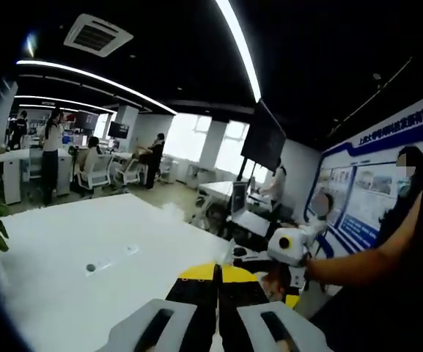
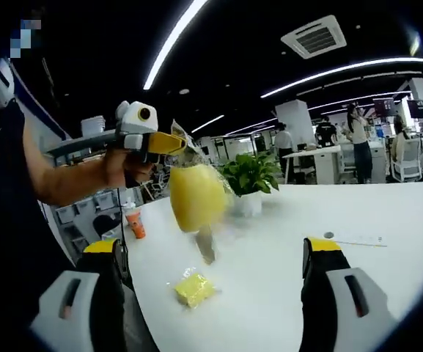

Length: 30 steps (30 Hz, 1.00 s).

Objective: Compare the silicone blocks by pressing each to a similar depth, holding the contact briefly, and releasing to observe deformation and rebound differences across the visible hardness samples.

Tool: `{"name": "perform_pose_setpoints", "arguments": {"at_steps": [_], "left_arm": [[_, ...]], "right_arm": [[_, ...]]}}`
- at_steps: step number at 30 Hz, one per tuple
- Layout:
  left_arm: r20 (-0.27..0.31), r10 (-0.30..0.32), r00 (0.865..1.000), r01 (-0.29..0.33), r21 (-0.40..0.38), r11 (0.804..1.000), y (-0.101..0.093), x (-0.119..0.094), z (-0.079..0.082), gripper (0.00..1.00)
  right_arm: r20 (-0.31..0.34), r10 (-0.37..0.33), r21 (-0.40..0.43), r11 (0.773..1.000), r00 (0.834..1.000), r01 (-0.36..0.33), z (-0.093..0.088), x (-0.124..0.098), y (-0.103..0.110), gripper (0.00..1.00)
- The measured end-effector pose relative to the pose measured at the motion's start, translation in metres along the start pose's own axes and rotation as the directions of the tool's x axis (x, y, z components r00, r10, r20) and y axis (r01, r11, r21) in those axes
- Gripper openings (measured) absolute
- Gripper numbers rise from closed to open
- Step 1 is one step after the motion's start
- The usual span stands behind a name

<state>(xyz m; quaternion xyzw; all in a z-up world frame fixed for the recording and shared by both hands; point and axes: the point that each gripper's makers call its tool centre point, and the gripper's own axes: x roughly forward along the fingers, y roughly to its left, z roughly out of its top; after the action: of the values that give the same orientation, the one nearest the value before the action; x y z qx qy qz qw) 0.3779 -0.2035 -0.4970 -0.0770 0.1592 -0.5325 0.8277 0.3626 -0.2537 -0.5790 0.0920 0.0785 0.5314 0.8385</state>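
Observation:
A yellow silicone block in a clear plastic bag (image 2: pixel 196 196) hangs above the white table (image 2: pixel 270 257). The left gripper (image 2: pixel 178 143) comes in from the left in a person's hand and is shut on the bag's top. In the left gripper view its yellow-tipped jaws (image 1: pixel 218 273) are pressed together. A smaller yellow block in a wrapper (image 2: pixel 195 288) lies on the table below the hanging one. My right gripper (image 2: pixel 215 253) stands wide open, one jaw on each side of that small block and well apart from it. The right gripper (image 1: pixel 293 293) also appears past the table's edge, in a hand.
A potted plant (image 2: pixel 249 176) stands on the table behind the hanging bag, and an orange cup (image 2: pixel 135 224) sits near the table's left edge. The white tabletop (image 1: pixel 86 242) has a small round hole (image 1: pixel 90 268). People, desks and chairs are far off in the office.

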Motion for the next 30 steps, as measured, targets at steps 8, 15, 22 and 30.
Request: {"name": "perform_pose_setpoints", "arguments": {"at_steps": [8, 15, 22, 30], "left_arm": [[0.007, -0.017, 1.0, 0.017, -0.006, 1.0, -0.01, 0.002, 0.003, 0.0], [0.021, -0.04, 0.999, 0.04, -0.007, 0.999, -0.02, 0.0, 0.012, 0.0], [0.047, -0.061, 0.997, 0.062, -0.023, 0.998, -0.027, -0.003, 0.02, 0.0], [0.08, -0.07, 0.994, 0.072, -0.022, 0.997, -0.036, -0.007, 0.027, 0.0]], "right_arm": [[0.025, 0.074, -0.006, 0.997, 0.997, -0.074, 0.014, 0.014, 0.009, 0.82], [0.078, 0.115, -0.016, 0.993, 0.99, -0.114, 0.019, 0.025, 0.019, 0.59], [0.187, 0.139, 0.036, 0.988, 0.972, -0.148, 0.038, 0.025, 0.024, 0.46], [0.246, 0.146, 0.031, 0.987, 0.958, -0.159, 0.049, 0.029, 0.035, 0.32]]}}
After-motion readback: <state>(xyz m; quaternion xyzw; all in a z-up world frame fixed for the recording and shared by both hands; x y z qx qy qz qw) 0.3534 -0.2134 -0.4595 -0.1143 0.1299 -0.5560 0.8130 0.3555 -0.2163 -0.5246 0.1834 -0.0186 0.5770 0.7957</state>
